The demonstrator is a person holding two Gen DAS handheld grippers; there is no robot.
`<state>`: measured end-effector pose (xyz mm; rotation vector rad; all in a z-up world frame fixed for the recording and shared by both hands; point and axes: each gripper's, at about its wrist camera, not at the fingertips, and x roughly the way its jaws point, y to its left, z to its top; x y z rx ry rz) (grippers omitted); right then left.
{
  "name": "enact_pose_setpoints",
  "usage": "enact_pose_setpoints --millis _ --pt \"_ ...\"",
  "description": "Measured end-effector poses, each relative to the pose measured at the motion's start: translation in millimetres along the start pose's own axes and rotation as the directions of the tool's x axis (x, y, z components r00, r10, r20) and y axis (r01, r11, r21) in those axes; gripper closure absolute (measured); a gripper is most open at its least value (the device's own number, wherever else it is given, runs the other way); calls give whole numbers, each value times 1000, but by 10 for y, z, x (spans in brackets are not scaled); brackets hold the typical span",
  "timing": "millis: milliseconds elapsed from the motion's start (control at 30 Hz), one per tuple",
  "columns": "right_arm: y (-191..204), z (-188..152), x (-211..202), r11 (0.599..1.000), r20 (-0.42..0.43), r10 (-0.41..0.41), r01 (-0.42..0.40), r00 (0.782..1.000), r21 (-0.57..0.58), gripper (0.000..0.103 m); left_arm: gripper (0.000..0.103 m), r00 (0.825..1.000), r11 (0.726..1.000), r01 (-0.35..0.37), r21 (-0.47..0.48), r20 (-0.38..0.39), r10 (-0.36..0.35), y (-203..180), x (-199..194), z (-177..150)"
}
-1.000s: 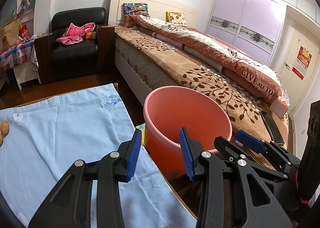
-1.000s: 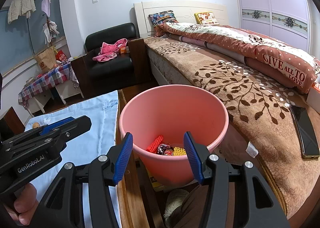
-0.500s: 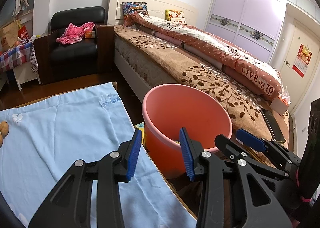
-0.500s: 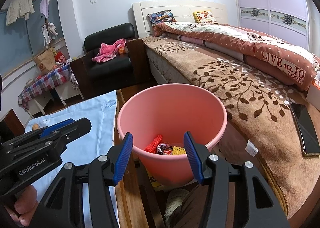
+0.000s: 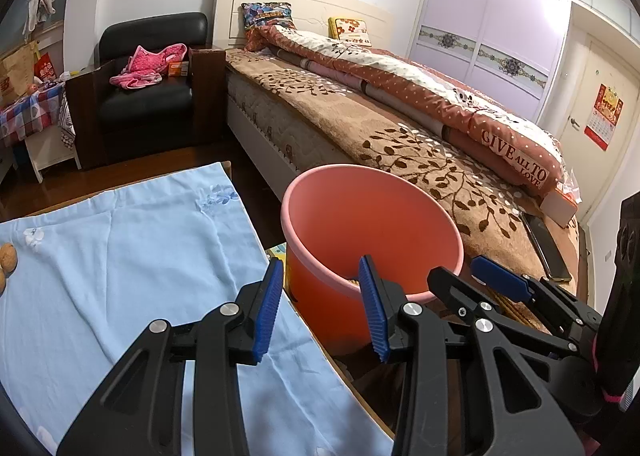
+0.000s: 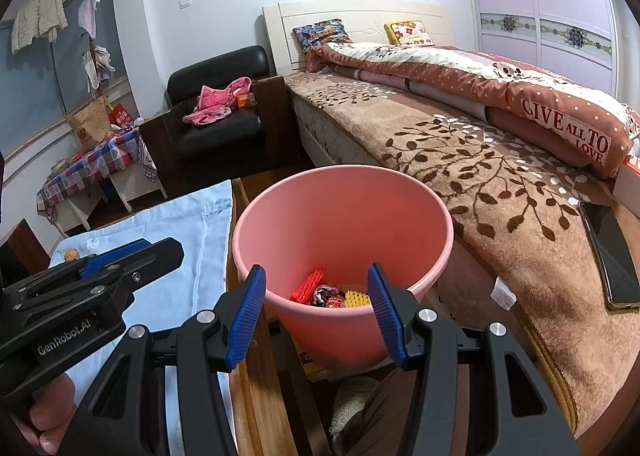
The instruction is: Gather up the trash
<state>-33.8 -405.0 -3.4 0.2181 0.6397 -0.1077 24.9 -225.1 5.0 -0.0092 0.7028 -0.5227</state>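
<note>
A pink plastic bin (image 6: 340, 224) stands between the table and the bed; it also shows in the left wrist view (image 5: 372, 232). In its bottom lie a red foam net (image 6: 307, 284), a crumpled wrapper (image 6: 328, 295) and a yellow foam net (image 6: 357, 298). My right gripper (image 6: 316, 312) is open and empty, just above the bin's near rim. My left gripper (image 5: 320, 308) is open and empty, over the table's right edge beside the bin. Each gripper shows at the edge of the other's view.
A light blue cloth (image 5: 132, 256) covers the table, with walnuts (image 5: 8, 256) at its left edge. A bed with a brown leaf blanket (image 6: 500, 192) lies right of the bin, a phone (image 6: 608, 252) on it. A black armchair (image 5: 148, 96) stands behind.
Both grippers have drifted slightly; the views are almost the same. Both stay open and empty.
</note>
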Motion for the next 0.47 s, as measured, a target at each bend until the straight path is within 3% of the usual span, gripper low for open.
enact_pose_setpoints --millis 467 --pt "-11 -21 6 1000 -3 -1 1 1000 -2 50 64 1000 1000 -13 -11 -8 13 37 9 16"
